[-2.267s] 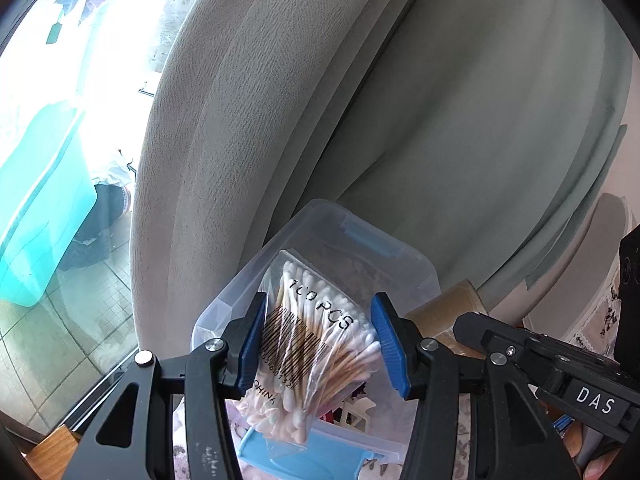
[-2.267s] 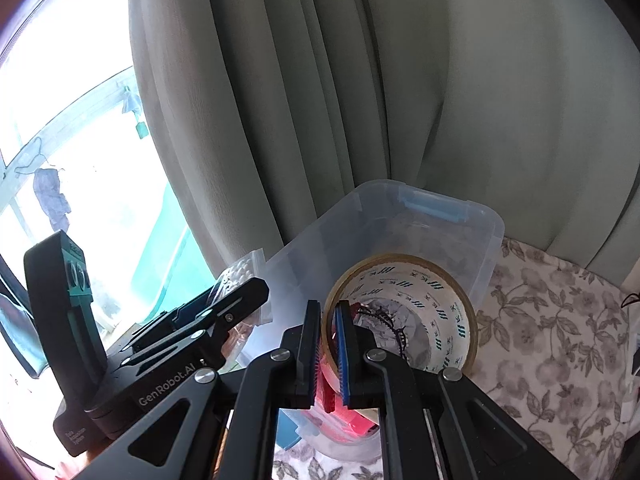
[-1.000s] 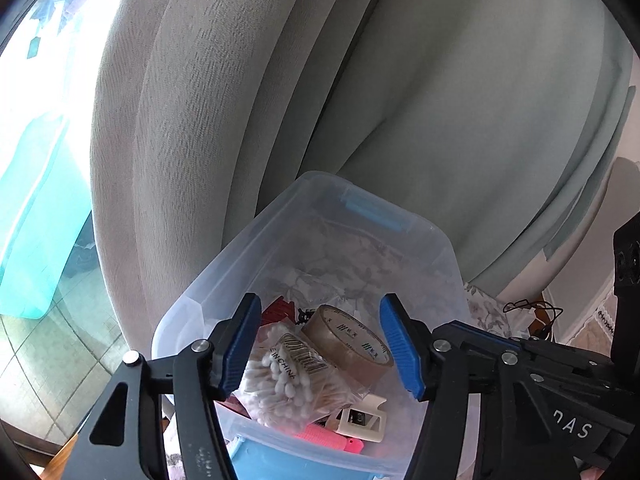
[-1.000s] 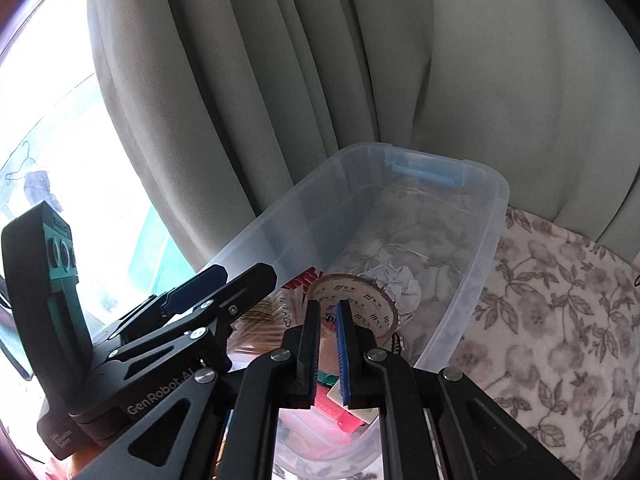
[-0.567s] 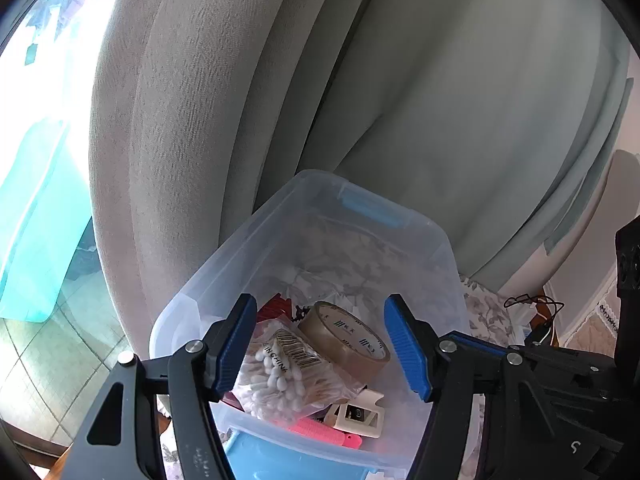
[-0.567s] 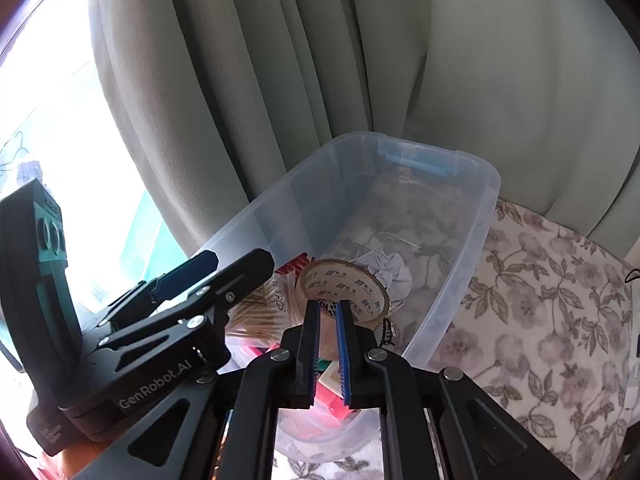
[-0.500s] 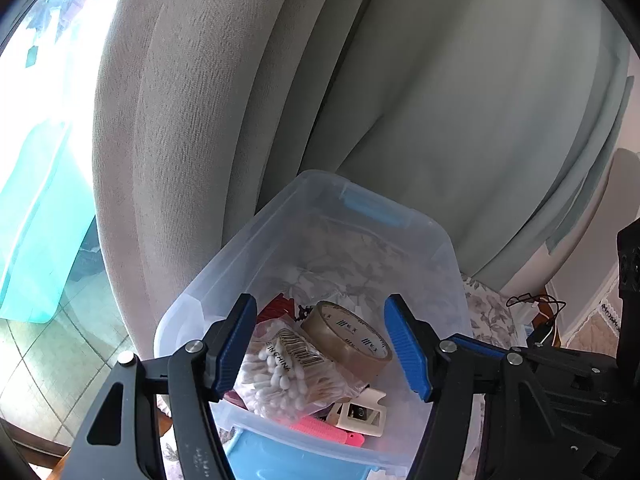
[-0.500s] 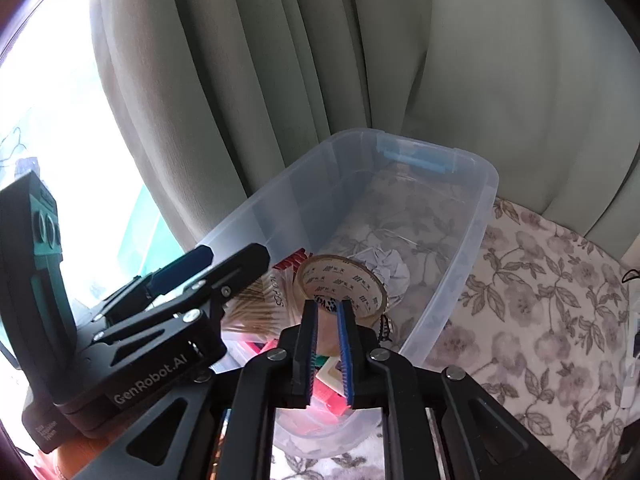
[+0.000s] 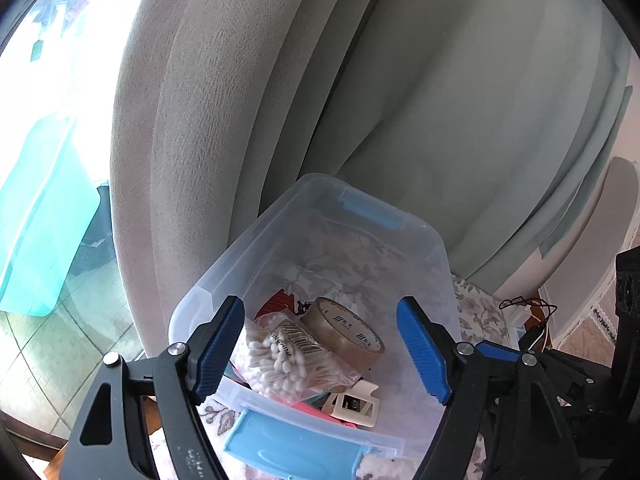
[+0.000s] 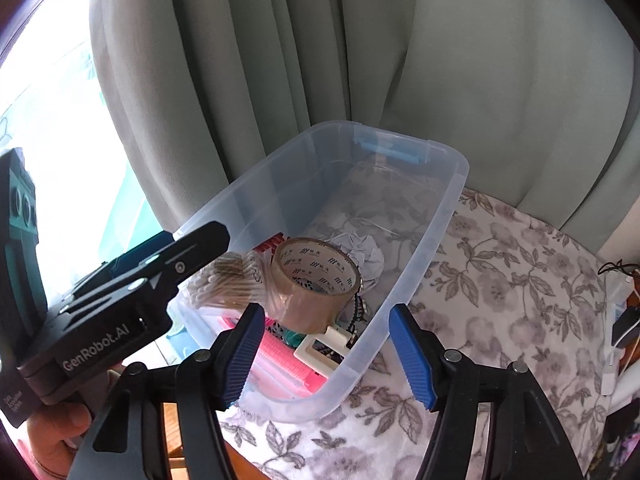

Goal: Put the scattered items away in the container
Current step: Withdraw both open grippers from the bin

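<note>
While both tools (image 9: 320, 350) (image 10: 326, 354) gape (empty), tape (image 10: 314, 282) rests in bin (image 10: 440, 216).

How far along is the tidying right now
Done: the tape roll and the bag of cotton swabs lie in the clear container. In hand: nothing; the left gripper and right gripper are open. Left: no loose items visible on the floral cloth.

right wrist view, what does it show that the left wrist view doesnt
Only the right wrist view shows the flowered tablecloth spreading right of the container, a grey crumpled piece behind the tape, and the left gripper's labelled body. Only the left wrist view shows the container's near blue latch. Both show the clear container, tape roll, cotton swab bag and curtain.
</note>
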`<state>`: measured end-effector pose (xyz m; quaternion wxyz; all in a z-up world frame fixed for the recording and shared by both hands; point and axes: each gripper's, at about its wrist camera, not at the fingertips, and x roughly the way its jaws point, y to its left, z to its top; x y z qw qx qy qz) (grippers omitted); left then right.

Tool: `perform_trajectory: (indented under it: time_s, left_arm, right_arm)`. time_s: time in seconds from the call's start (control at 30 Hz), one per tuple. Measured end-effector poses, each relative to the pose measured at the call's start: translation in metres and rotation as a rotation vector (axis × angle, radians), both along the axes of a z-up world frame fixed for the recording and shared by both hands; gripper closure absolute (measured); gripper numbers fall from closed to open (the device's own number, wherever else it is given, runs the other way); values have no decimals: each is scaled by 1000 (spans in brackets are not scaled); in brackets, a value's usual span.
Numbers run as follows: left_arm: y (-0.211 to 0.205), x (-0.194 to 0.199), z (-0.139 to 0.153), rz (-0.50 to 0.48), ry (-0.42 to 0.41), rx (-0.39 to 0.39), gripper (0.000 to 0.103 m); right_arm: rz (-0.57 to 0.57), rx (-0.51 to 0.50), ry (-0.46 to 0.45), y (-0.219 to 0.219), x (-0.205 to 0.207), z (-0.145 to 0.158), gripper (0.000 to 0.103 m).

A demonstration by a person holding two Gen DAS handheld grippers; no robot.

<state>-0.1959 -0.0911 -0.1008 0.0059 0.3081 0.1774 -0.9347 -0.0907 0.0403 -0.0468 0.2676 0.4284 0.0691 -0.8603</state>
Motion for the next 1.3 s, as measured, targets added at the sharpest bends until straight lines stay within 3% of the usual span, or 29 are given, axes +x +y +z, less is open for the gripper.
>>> perform_trajectory:
  time_s: [0.1,0.23,0.37,0.47,0.6,0.73,0.97,1.1,1.3]
  left_arm:
    - [5,-2,-1,-7,-6,-13,23]
    - [-10,54,18,2,-16,-77,21]
    - [-11,63,12,4,-22,-139,19]
    - [-10,67,13,-4,-15,-148,19]
    - [-18,74,13,-25,-17,-127,11]
    - [-26,82,13,-42,-22,-114,10]
    - [-32,95,22,13,-51,-199,10]
    - [-39,101,23,0,-56,-169,10]
    - [-37,98,13,-28,-117,-184,10]
  right_arm:
    - [4,13,-4,0,5,0,34]
    - [-7,27,-6,2,8,0,27]
    - [-12,38,-5,4,11,-1,25]
    - [-13,49,-5,4,13,-1,25]
    - [-22,66,-2,6,14,-2,23]
    - [-22,78,0,6,16,-4,22]
    - [-51,84,-10,8,12,-6,22]
    - [-52,80,-9,9,11,-5,22]
    - [-108,43,-25,20,5,-4,22]
